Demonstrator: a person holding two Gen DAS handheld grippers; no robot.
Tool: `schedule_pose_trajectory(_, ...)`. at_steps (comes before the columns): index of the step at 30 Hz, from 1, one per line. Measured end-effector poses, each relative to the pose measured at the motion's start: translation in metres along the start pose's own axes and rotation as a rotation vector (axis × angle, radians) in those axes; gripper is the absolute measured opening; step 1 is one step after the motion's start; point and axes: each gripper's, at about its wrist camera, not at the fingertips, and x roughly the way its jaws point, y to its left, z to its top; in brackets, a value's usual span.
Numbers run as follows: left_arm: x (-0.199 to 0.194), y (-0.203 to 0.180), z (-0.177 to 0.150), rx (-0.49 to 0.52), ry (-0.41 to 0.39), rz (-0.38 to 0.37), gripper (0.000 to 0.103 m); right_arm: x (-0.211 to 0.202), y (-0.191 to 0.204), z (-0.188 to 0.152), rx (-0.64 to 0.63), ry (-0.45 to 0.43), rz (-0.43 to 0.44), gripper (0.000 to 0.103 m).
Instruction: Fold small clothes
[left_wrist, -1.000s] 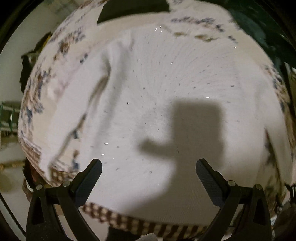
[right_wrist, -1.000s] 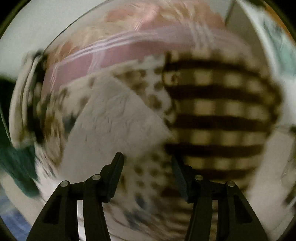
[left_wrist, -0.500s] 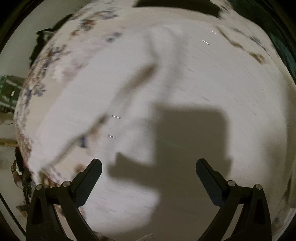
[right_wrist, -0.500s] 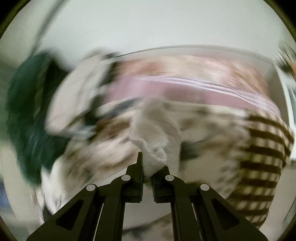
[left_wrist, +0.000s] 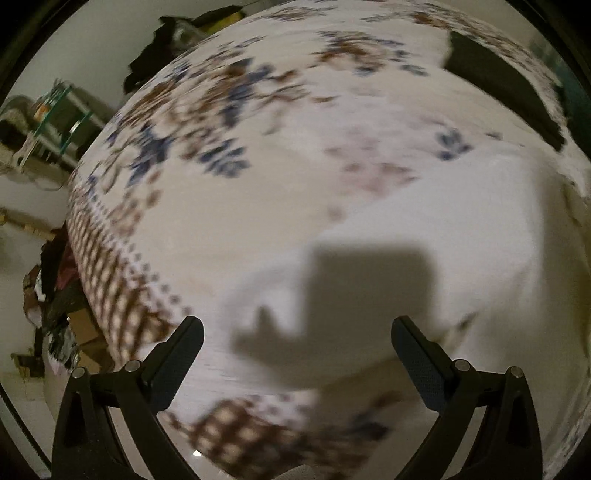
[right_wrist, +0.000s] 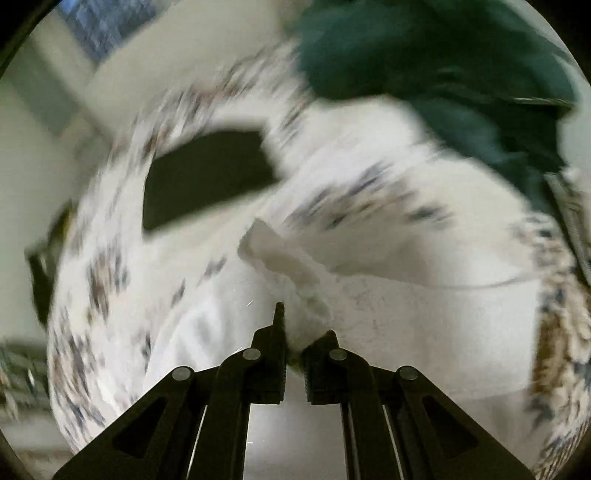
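Observation:
A white knit garment (left_wrist: 436, 236) lies spread on a patterned bedspread (left_wrist: 207, 206), filling the lower right of the left wrist view. My left gripper (left_wrist: 295, 350) is open and empty just above it, casting a shadow on the cloth. In the right wrist view my right gripper (right_wrist: 295, 332) is shut on an edge of the white garment (right_wrist: 424, 317) and holds a strip of it lifted, its fold (right_wrist: 280, 254) running up from the jaws.
A black flat item (right_wrist: 207, 177) lies on the bedspread, also showing in the left wrist view (left_wrist: 506, 85). A dark green garment (right_wrist: 443, 66) sits at the bed's far side. Clutter and boxes (left_wrist: 59, 295) stand beside the bed edge.
My right gripper closed on the white garment's edge and swung with it across the bed. My left gripper moved left, so the garment now sits to its right.

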Motion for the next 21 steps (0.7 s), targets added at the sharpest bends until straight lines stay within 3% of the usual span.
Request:
schedule_pose_trajectory(5,0.023,0.050,-0.016,-0.068,0.084,0.017,0.103,0.085,0.094,-0.060,-0.173,0.106,-0.083,0.007)
schedule_pose_trajectory(8,0.032,0.073,-0.030,-0.136,0.157,-0.004,0.103,0.115,0.111,-0.082,-0.206,0.171,-0.100,0.009)
schedule_pose_trajectory(10,0.034,0.093,-0.039,-0.214,0.196,-0.048,0.103,0.121,0.100,-0.092,-0.182,0.242,-0.064,0.016)
schedule_pose_trajectory(12,0.035,0.115,-0.052,-0.329,0.231,-0.128,0.103,0.111,0.082,-0.096,-0.101,0.297,0.044,0.063)
schedule_pose_trajectory(14,0.042,0.129,-0.066,-0.438,0.274,-0.222,0.103,0.090,0.057,-0.105,-0.040,0.289,0.068,0.083)
schedule_pose_trajectory(18,0.074,0.134,-0.087,-0.660,0.372,-0.437,0.102,0.055,0.003,-0.140,0.012,0.303,-0.001,0.083)
schedule_pose_trajectory(21,0.093,0.143,-0.091,-0.880,0.346,-0.516,0.102,0.042,-0.035,-0.163,0.061,0.339,-0.038,0.083)
